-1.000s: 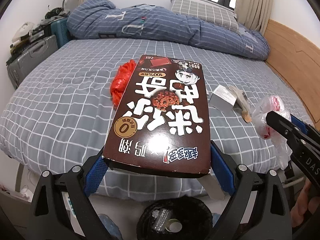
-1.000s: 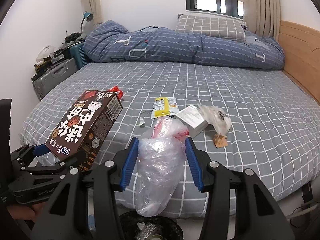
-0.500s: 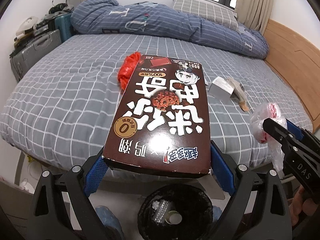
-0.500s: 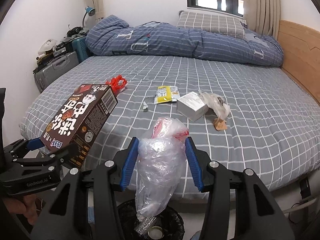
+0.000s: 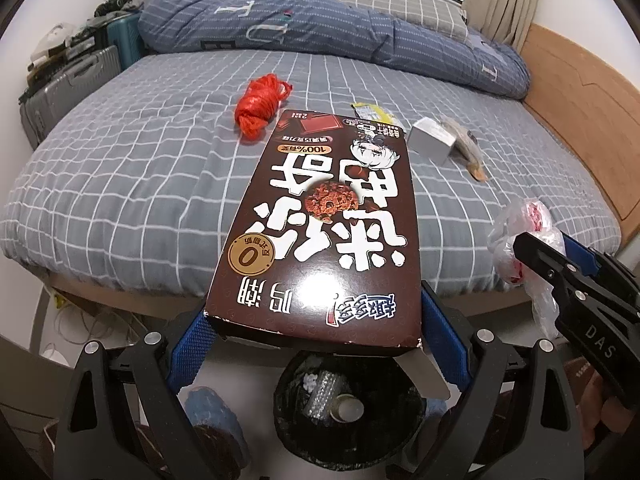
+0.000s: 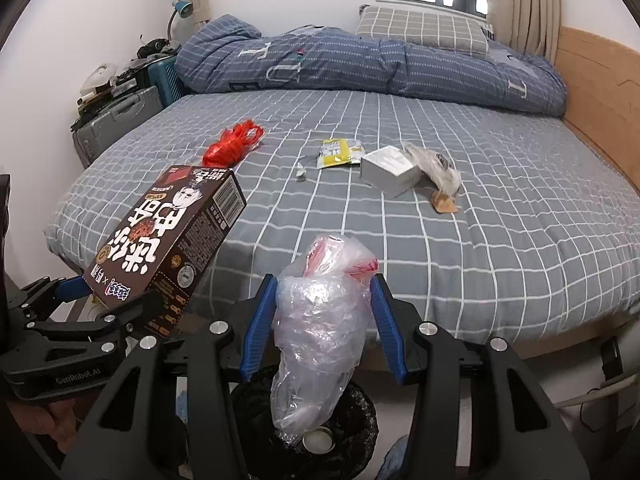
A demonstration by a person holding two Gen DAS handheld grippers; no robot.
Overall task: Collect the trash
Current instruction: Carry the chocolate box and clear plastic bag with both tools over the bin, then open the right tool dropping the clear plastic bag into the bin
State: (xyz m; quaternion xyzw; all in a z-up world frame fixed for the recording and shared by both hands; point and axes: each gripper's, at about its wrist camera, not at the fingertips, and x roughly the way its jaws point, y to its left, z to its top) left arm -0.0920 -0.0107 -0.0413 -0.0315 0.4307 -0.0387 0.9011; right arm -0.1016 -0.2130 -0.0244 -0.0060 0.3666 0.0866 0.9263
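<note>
Beyond the bed point(image 5: 120, 168), at lower centre, a stiff, light snack box point(image 5: 320, 236) is clamped by the left gripper point(image 5: 316, 332); a soft, slippery plastic bag point(image 6: 324, 320) is pinched by the right gripper point(image 6: 324, 320) over the bin point(image 6: 360, 412)

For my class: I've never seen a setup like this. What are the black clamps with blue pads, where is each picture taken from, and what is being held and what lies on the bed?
The clamps are hand-held grippers, one in each of a person's hands, not a robot arm. Each carries a wide-angle camera looking forward along its two fingers, hence the curved pictures.

Left camera view: the left gripper is shut on a brown snack box.

Right camera view: the right gripper is shut on a crumpled clear plastic bag. Both are held above a black trash bin on the floor by the bed.

On the bed lie a red net bag, a yellow packet, a small white box and a clear wrapper.
</note>
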